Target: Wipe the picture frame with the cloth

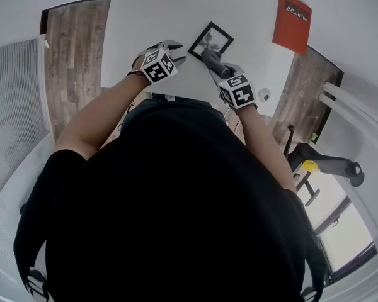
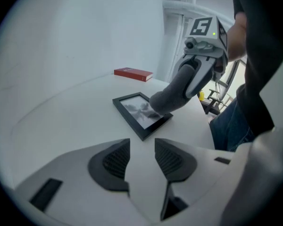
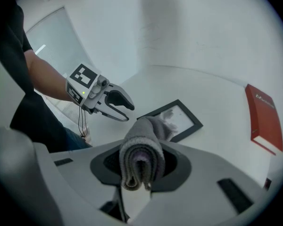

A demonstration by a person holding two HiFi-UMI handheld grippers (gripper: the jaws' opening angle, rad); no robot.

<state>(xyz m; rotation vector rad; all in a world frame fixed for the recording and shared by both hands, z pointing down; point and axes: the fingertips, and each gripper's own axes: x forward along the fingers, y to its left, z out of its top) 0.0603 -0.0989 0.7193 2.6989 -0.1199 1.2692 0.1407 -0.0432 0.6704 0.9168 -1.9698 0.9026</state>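
Observation:
A black picture frame (image 1: 211,41) (image 2: 140,113) (image 3: 181,119) lies flat on the white table (image 2: 61,121). My right gripper (image 3: 142,167) (image 1: 215,61) is shut on a folded grey cloth (image 3: 142,155) (image 2: 174,93) (image 1: 215,60), whose free end hangs over the near edge of the frame, close to the glass. My left gripper (image 2: 141,160) (image 1: 176,52) hovers above the table just left of the frame, jaws open with nothing between them; they have just opened a little further.
A red book (image 1: 293,22) (image 2: 133,73) (image 3: 263,117) lies on the table beyond the frame. A small white round object (image 1: 263,94) sits near the table's right edge. A dark chair (image 1: 327,162) stands to the right of the table.

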